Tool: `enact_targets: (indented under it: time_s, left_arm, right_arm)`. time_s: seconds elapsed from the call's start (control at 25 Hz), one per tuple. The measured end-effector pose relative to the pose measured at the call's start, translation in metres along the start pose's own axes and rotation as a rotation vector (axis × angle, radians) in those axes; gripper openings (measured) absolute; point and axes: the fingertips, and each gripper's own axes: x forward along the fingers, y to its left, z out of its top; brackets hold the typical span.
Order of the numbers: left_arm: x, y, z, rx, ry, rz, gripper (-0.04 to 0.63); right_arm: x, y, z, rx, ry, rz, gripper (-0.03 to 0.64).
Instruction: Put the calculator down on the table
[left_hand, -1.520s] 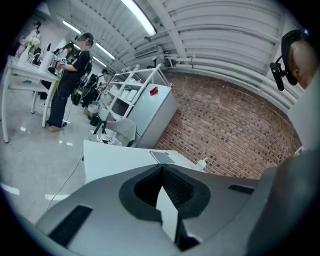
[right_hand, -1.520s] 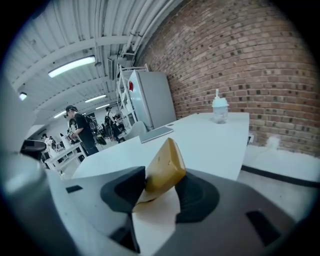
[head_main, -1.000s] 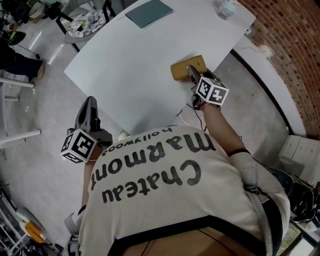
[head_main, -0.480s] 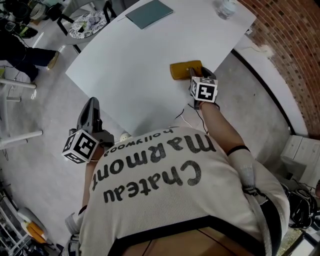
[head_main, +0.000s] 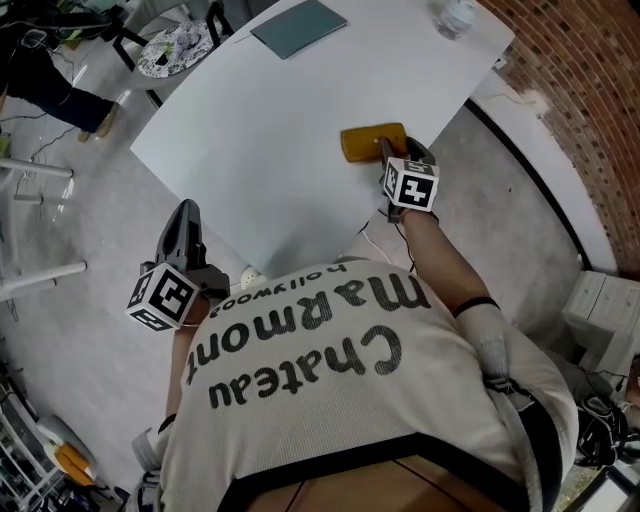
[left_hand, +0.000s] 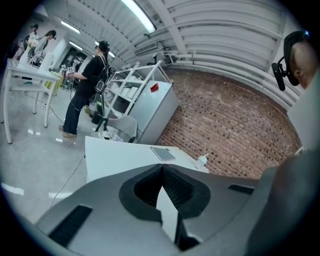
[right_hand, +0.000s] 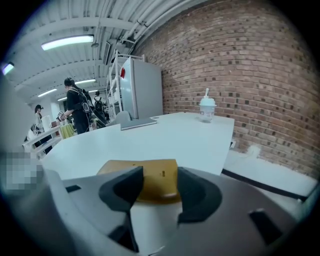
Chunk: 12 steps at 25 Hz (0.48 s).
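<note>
On the white tabletop (head_main: 280, 130) I see one ochre calculator (head_main: 372, 141) lying flat near the right edge, with my right tool (head_main: 386, 152) at its near end. Only the right gripper view shows that tool's jaws: they stand wide apart, having just closed a little, and the calculator's near edge sits in the gap between them. I cannot tell whether a pad touches it, since the jaw at that view's left covers one corner. The head view alone shows my left tool (head_main: 185, 212) off the tabletop's near edge, over the floor. Its own view shows the jaws together with nothing in them. I count two tools, one flat teal book (head_main: 298, 25) and one lidded cup (head_main: 455, 14) at the far side, the cup cut off by the head view's top edge.
</note>
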Motion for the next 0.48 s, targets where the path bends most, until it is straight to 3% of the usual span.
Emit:
enact_targets:
  time_s: [0.32,0.48]
  left_arm:
    - [0.004,0.002,-0.029,0.008,0.106,0.053,0.002]
    - [0.011,0.004,-0.025,0.024,0.135,0.049,0.002]
  right_arm:
    - [-0.001,-0.009,-0.003,-0.004,0.002,0.019,0.221]
    - [0.001,-0.004,0.0,-0.003,0.008,0.027,0.22]
